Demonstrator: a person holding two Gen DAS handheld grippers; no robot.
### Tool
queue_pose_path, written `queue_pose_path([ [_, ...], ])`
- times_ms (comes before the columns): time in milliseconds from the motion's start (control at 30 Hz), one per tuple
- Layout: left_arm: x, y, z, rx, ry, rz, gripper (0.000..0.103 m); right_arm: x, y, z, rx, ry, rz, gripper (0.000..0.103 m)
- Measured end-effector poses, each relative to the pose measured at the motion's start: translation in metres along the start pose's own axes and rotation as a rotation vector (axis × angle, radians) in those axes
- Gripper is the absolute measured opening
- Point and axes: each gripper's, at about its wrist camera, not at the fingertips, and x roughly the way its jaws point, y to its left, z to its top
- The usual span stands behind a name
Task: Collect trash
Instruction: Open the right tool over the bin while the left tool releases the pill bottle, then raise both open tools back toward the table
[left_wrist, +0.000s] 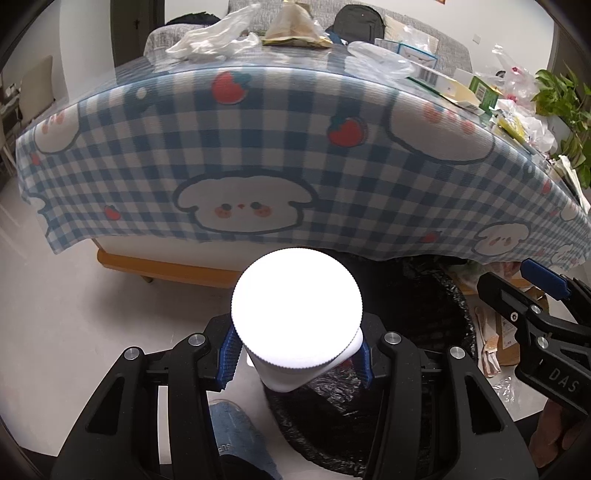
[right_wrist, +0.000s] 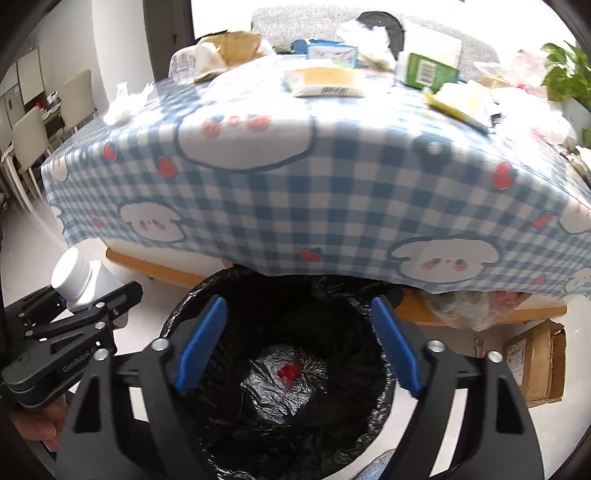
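Your left gripper grips the white bottle by its body, beside the bin. It looks light, stiff and smooth. Your right gripper stands wide, empty, over the bin.

Left gripper: black plastic linkage arms, silver round screws at pivots, blue ribbed pads. White "GenRobot.AI" lettering on side of body in right wrist view. Right gripper: same black frame, silver screws, blue ribbed pads; "DAS" lettering on body. Blue slipper on foot.
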Motion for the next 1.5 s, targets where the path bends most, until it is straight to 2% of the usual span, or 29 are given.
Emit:
queue_pose_path([
  [133,0.000,-0.017,0.001,0.014,0.010,-0.011,0.048,-0.011,-0.015,-0.003,0.023,-0.023,-0.027,0.095],
  [700,0.012,-0.075,-0.005,0.082,0.036,-0.048,0.048,-0.024,-0.087,-0.023,0.131,-0.026,-0.100,0.095],
  [1033,0.024,-0.092,-0.011,0.106,0.058,-0.052,0.049,-0.022,-0.101,-0.028,0.152,-0.014,-0.116,0.095],
  [1367,0.012,-0.088,-0.007,0.107,0.037,-0.061,0.068,-0.022,-0.096,-0.025,0.138,-0.011,-0.122,0.095],
  [1500,-0.002,-0.084,-0.001,0.101,0.012,-0.067,0.083,-0.027,-0.094,-0.021,0.137,-0.018,-0.125,0.095],
])
